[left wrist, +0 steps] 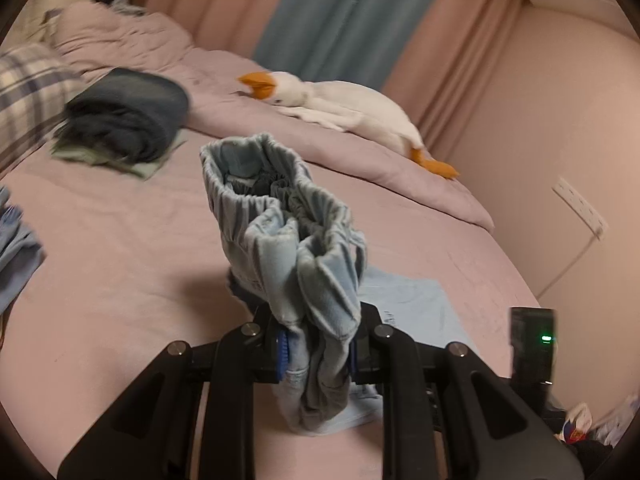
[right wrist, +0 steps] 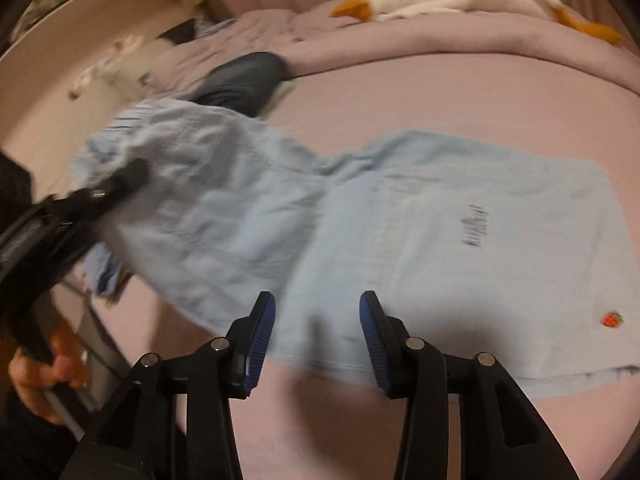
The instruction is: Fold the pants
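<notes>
Left tongs [left wrist: 316,354] clamp the bunched elastic waistband of soft, floppy light-blue pants [right wrist: 400,220] on the bed [right wrist: 440,92]; right tongs [right wrist: 317,340], apart and empty, hover near the hem, a likely hold.

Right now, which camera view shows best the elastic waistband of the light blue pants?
The left wrist view. There the waistband stands close and gathered above the left gripper, which is shut on the pants. The right wrist view shows the pants spread over the bed, with the waistband end blurred beside the left gripper.
</notes>
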`<action>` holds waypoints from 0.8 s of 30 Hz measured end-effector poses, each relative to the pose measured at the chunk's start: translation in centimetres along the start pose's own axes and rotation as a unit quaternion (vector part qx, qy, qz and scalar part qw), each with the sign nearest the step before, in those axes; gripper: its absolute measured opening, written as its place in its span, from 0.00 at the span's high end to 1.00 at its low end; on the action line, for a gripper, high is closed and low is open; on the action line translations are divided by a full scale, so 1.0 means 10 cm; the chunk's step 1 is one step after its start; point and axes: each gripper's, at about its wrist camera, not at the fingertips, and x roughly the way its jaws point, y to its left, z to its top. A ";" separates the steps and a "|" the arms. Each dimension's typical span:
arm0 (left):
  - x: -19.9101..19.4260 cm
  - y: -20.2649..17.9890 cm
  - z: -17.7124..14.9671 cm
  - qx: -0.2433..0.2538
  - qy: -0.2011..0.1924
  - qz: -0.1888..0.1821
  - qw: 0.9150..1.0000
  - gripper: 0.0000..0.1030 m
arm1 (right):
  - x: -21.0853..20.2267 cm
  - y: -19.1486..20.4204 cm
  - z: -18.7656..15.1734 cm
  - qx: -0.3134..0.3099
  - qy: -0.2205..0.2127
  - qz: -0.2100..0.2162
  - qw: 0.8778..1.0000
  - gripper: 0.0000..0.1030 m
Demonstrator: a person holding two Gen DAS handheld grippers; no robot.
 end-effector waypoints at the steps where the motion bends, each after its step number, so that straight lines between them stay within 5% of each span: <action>1: 0.04 -0.08 0.01 0.012 0.002 -0.003 1.000 0.80 | 0.03 -0.04 0.00 0.010 0.003 -0.004 1.000 0.57; 6: 0.22 -0.38 -0.01 0.055 0.017 -0.017 0.998 0.80 | 0.02 -0.35 -0.05 0.095 -0.005 0.032 0.995 0.57; 10: 0.41 -0.59 -0.09 0.090 0.037 -0.028 0.995 0.79 | 0.06 -0.59 0.04 0.180 -0.040 0.113 0.976 0.53; 15: 0.81 -0.86 -0.26 0.138 0.092 -0.044 0.985 0.74 | 0.09 -0.98 -0.08 0.328 -0.088 0.236 0.910 0.43; 18: 1.03 -0.95 -0.41 0.155 0.137 -0.059 0.977 0.52 | 0.21 -1.12 -0.18 0.397 -0.113 0.310 0.856 0.41; 19: 1.09 -0.96 -0.46 0.158 0.150 -0.055 0.974 0.38 | 0.22 -1.15 -0.19 0.408 -0.117 0.326 0.845 0.39; 20: 1.13 -0.95 -0.52 0.159 0.164 -0.052 0.972 0.34 | 0.22 -1.17 -0.19 0.416 -0.120 0.334 0.837 0.39; 23: 1.10 -0.84 -0.62 0.152 0.177 -0.059 0.971 0.34 | 0.24 -1.22 -0.19 0.443 -0.142 0.351 0.813 0.37; 24: 1.04 -0.77 -0.62 0.147 0.175 -0.064 0.971 0.34 | 0.22 -1.26 -0.20 0.448 -0.139 0.345 0.813 0.30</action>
